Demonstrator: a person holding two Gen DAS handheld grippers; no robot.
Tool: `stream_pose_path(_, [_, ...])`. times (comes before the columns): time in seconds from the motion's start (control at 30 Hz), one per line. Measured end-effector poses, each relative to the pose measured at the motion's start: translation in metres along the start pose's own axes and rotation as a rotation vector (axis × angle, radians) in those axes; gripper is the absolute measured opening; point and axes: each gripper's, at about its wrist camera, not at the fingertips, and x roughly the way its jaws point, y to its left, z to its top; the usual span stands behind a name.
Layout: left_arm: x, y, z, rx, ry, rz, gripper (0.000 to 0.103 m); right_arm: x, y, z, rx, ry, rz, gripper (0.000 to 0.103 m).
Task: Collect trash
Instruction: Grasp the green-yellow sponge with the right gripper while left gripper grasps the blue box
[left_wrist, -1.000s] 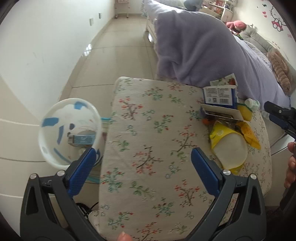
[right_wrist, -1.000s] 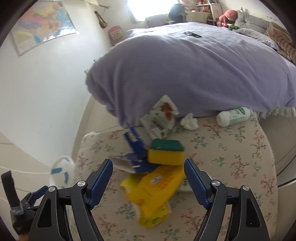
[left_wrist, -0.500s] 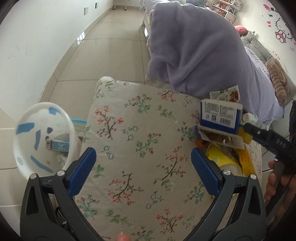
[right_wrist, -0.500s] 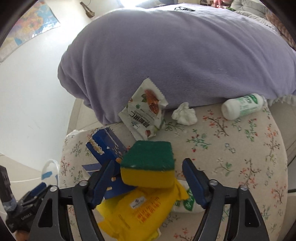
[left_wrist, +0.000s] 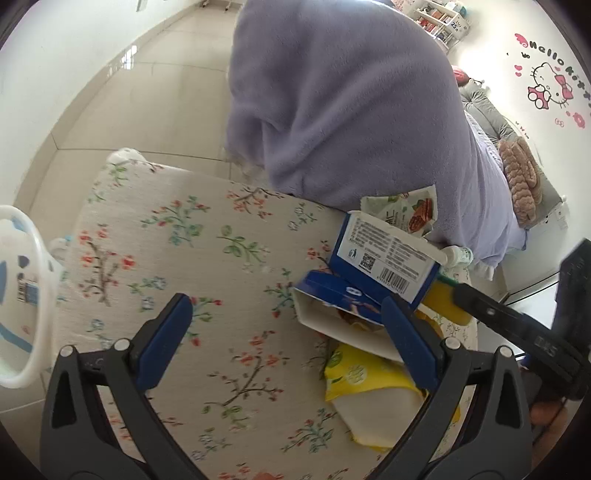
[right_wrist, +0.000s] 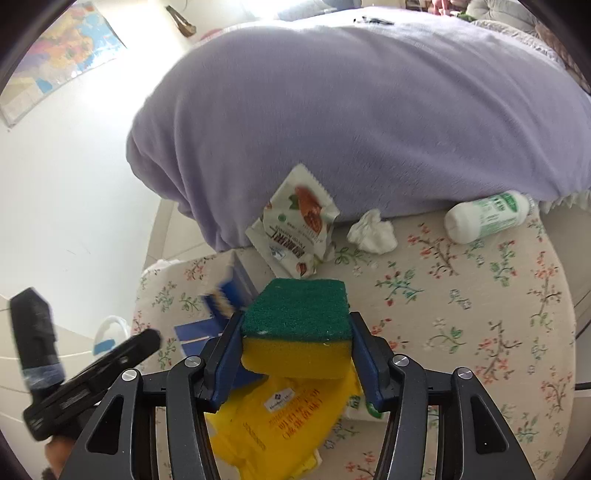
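Observation:
My right gripper is shut on a yellow sponge with a green scouring top, above a yellow wipes pack on the floral bench. A torn blue-and-white carton lies beside the pack. A snack wrapper, a crumpled tissue and a white bottle lie near the blanket's edge. My left gripper is open and empty over the bench, left of the carton. The white trash bin stands at the far left.
A purple blanket hangs over the bed behind the bench. Tiled floor runs left of the bed. The bin also shows in the right wrist view.
My right gripper moved forward and closed on the sponge. My left gripper moved right along the bench toward the carton, leaving the bin at the view's left edge.

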Motion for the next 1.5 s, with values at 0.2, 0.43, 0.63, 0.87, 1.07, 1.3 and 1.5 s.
stream_pose_path(0.2, [0.012, 0.003, -0.002, -0.034, 0.021, -0.034, 0.095, -0.025, -0.015, -0.002, 0.004, -0.051, -0.016, 0.056])
stream_pose_path(0.43, [0.011, 0.018, -0.002, -0.137, 0.02, -0.11, 0.082, -0.036, -0.031, -0.004, 0.042, -0.066, -0.001, 0.056])
stream_pose_path(0.63, [-0.003, 0.027, -0.002, -0.144, 0.015, -0.089, 0.059, -0.046, -0.034, -0.006, 0.045, -0.099, 0.006, 0.056])
stream_pose_path(0.87, [0.0, 0.039, -0.003, -0.154, 0.039, -0.092, 0.055, -0.047, -0.039, -0.007, 0.056, -0.099, 0.011, 0.056])
stream_pose_path(1.07, [0.014, 0.035, -0.005, -0.191, 0.07, -0.16, 0.055, -0.046, -0.042, -0.008, 0.068, -0.092, 0.008, 0.056])
stream_pose_path(1.3, [0.023, 0.041, -0.01, -0.274, 0.094, -0.262, 0.02, -0.044, -0.044, -0.009, 0.077, -0.086, 0.002, 0.056])
stream_pose_path(1.5, [0.003, 0.048, -0.009, -0.288, 0.047, -0.294, 0.01, -0.048, -0.042, -0.009, 0.071, -0.1, 0.01, 0.056])
